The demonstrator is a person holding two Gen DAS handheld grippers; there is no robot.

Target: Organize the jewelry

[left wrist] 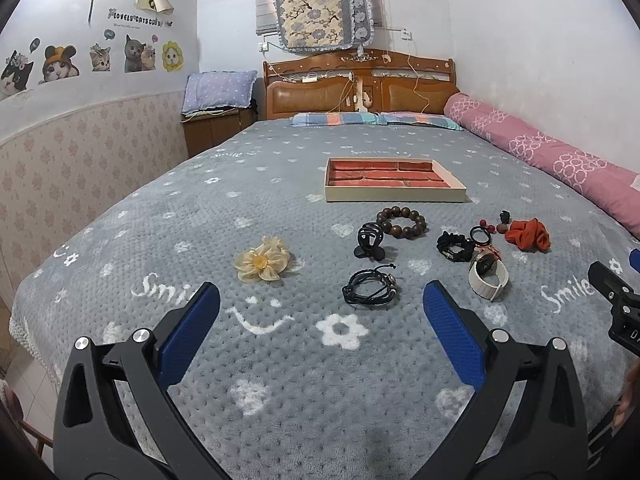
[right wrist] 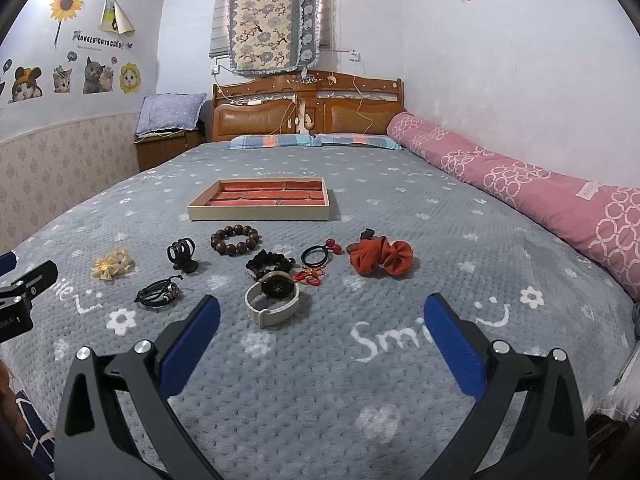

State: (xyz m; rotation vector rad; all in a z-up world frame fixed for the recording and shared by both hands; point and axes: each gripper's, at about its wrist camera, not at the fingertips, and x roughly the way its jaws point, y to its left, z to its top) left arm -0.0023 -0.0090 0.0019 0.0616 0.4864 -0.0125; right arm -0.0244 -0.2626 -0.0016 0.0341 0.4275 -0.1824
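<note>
A shallow tray with a red brick-pattern lining lies on the grey bedspread. In front of it lie a wooden bead bracelet, a black hair claw, a cream fabric flower, a black cord bracelet, a watch with a white strap, a black scrunchie and an orange scrunchie. My left gripper and right gripper are both open and empty, short of the items.
A rolled pink quilt lies along the bed's right side by the wall. Pillows and a wooden headboard are at the far end. A bedside cabinet stands at the far left. The bed's near left edge drops to the floor.
</note>
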